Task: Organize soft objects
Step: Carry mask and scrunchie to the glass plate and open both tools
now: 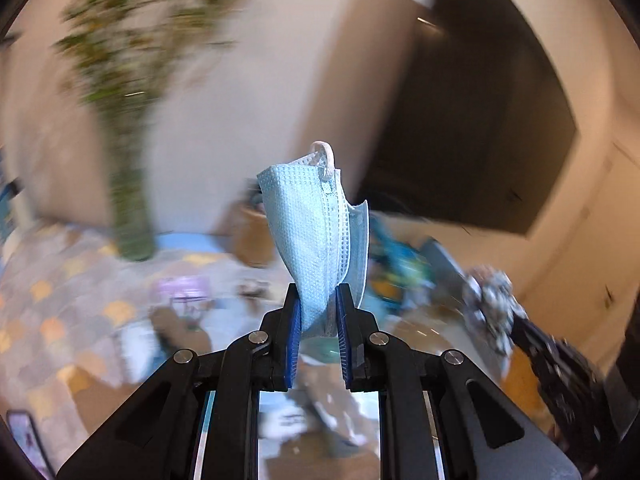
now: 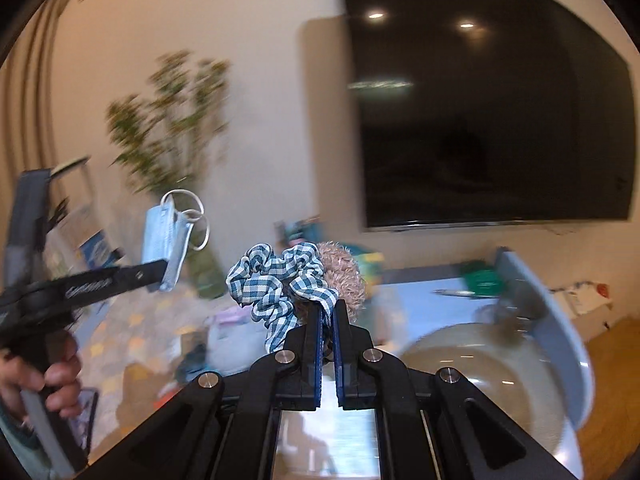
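A folded light blue face mask (image 1: 316, 236) stands up between the blue pads of my left gripper (image 1: 319, 300), which is shut on its lower end; its white ear loop sticks out on top. In the right wrist view the same mask (image 2: 166, 240) hangs at the left in the left gripper (image 2: 158, 274), held by a person's hand (image 2: 52, 380). My right gripper (image 2: 327, 308) is shut on a blue and white checked scrunchie (image 2: 276, 280). A fuzzy beige scrunchie (image 2: 344, 272) sits right behind it; I cannot tell whether the pads pinch it too. Both grippers are raised above the floor.
A dark wall-mounted screen (image 2: 492, 112) fills the upper right. A leafy plant in a vase (image 2: 172, 128) stands by the wall. A grey round tub (image 2: 520, 360) lies at the lower right. Blurred clutter lies on a patterned mat (image 1: 60, 308) below.
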Demonstrator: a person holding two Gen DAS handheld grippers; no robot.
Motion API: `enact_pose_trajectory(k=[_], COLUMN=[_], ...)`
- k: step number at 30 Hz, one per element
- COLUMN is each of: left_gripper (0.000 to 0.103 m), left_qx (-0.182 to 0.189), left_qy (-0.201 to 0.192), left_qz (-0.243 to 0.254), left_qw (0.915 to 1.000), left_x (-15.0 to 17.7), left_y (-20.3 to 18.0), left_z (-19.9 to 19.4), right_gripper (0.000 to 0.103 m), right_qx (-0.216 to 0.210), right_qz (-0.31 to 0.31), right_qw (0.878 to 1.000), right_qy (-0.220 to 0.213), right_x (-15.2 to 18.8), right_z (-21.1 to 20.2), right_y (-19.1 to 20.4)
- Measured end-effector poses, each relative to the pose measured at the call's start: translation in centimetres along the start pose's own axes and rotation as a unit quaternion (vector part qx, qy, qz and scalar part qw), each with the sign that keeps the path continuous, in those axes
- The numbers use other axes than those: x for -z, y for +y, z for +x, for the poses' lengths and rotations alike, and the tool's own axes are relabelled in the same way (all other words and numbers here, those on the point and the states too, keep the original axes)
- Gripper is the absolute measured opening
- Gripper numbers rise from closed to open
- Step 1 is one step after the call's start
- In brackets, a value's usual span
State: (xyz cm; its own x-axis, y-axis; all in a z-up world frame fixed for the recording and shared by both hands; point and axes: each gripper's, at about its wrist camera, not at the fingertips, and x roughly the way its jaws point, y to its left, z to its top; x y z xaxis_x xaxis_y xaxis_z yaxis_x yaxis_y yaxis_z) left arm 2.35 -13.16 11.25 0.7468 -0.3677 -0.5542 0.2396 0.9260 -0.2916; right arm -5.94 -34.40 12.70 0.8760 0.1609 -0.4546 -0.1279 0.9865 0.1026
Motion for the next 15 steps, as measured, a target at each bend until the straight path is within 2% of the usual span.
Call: enact_pose_trajectory(k=[3,6,10,15], left_gripper=[0.014,0.014,0.014,0.014], left_qx=[0.035,0.053,0.078,0.095], left_qy=[0.029,0.054,0.093,0.159], left_qz=[0.035,0.068,0.118,0.146], left_qw=[0.9984,0.9949,0.9855,0.9718], left_x=[0.9,2.0,4.0,7.2], left_y=[-4.3,-7.6,-11.7,-14.3], left_z=[2.0,3.6,6.1,9.8], right_gripper=[0.004,0.004,0.004,0.004], right_qx=[0.038,0.072,0.109,0.133], right_qz=[0.025,0.046,0.083,0.119], right_qw=[0.999,0.996,0.991,0.983], right_qy=[-0.003,0.000,0.011,0.035], right_x=[0.2,0.7,1.7,3.4], right_z=[-1.0,-1.8,-2.4,-2.6], right_y=[-3.6,-6.7,-10.6,-14.0])
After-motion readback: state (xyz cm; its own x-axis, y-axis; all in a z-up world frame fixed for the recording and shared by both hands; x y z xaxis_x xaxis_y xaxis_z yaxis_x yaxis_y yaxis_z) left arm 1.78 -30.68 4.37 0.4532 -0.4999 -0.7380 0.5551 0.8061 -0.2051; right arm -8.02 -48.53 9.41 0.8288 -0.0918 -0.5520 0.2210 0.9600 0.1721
